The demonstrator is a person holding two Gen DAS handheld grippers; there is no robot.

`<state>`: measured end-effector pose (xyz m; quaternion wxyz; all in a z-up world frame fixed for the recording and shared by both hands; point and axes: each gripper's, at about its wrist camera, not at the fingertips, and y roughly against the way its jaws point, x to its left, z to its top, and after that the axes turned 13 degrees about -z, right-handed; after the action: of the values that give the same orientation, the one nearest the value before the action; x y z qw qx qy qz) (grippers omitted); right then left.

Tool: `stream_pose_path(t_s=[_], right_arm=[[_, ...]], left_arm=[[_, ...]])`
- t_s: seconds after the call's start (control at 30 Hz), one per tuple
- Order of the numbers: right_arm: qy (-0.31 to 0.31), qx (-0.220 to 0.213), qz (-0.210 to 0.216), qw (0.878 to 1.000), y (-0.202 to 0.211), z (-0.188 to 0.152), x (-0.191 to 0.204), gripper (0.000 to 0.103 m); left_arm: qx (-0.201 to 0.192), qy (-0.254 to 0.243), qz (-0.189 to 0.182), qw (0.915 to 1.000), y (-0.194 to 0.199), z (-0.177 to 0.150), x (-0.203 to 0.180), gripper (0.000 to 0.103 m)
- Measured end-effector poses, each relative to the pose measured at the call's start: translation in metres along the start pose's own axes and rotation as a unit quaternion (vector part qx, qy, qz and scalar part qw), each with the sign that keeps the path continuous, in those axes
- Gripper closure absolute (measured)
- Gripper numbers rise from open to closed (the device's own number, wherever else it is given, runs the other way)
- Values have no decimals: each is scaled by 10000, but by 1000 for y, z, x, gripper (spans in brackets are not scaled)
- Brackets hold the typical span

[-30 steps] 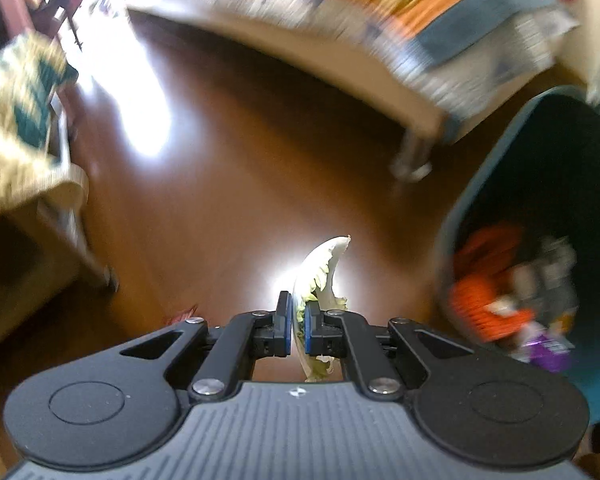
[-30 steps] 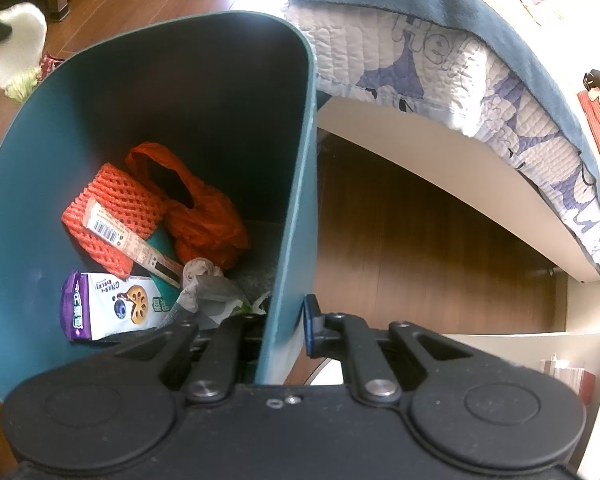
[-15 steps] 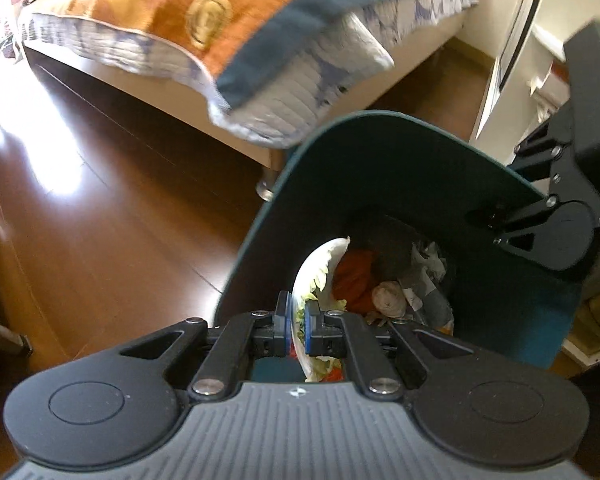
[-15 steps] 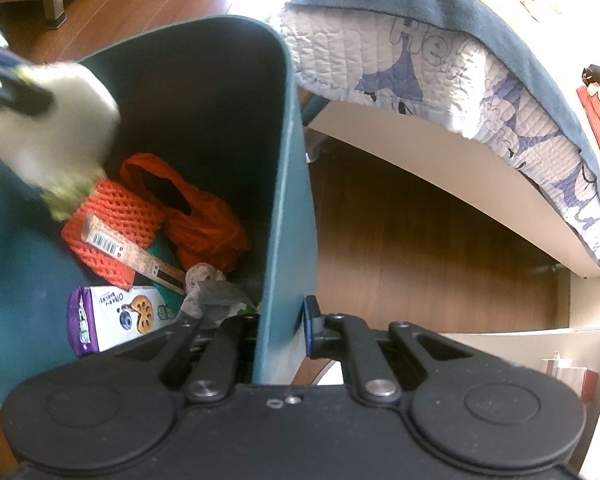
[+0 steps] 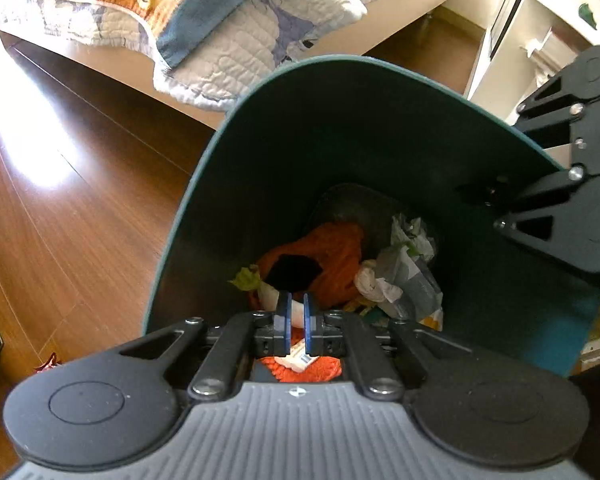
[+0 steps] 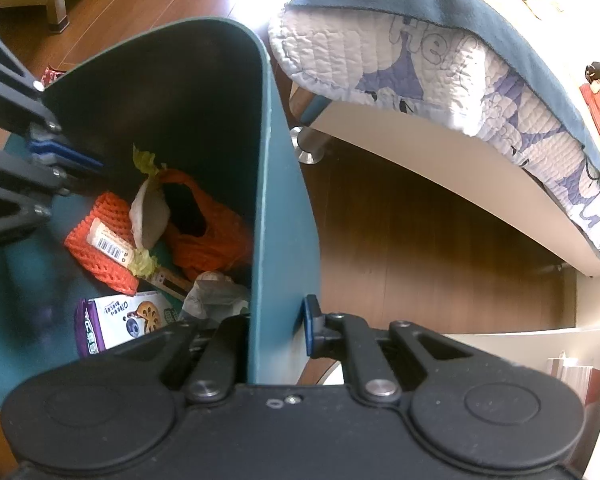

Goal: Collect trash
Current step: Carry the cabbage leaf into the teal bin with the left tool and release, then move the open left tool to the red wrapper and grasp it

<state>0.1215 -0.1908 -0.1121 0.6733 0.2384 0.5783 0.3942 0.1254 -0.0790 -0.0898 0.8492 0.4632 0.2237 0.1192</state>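
The teal bin (image 5: 300,128) (image 6: 284,220) tilts toward me, with my right gripper (image 6: 276,328) (image 5: 496,196) shut on its wall near the rim. My left gripper (image 5: 296,320) (image 6: 84,160) hangs over the bin's mouth, pads close together and nothing showing between them. A pale cabbage leaf (image 6: 150,212) (image 5: 266,292) lies inside, apart from those pads. It rests on an orange net bag (image 5: 332,248), orange foam netting (image 6: 100,256), a purple snack packet (image 6: 128,320) and crumpled paper (image 5: 404,272).
A bed with a quilt (image 5: 228,40) (image 6: 440,72) overhangs just behind the bin, its metal leg (image 6: 308,144) close by. A small red wrapper (image 5: 46,362) lies on the wooden floor. A white cabinet (image 5: 540,52) stands to the right, and a wooden furniture leg (image 6: 54,4) at far left.
My left gripper swung from over the floor to above the bin's mouth. The cabbage leaf it was carrying left its pads and now lies in the bin. The right gripper kept still.
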Motion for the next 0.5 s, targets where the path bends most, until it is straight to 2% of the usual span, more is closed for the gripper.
stream_pose_path(t_s=[0.4, 0.5], right_arm=[[24, 13, -14, 10000, 0, 0, 1, 94], [34, 29, -4, 10000, -1, 0, 2, 93]], left_arm=[[-432, 603, -79, 9972, 47, -7, 37, 94], [-615, 774, 50, 9951, 59, -10, 48, 81]])
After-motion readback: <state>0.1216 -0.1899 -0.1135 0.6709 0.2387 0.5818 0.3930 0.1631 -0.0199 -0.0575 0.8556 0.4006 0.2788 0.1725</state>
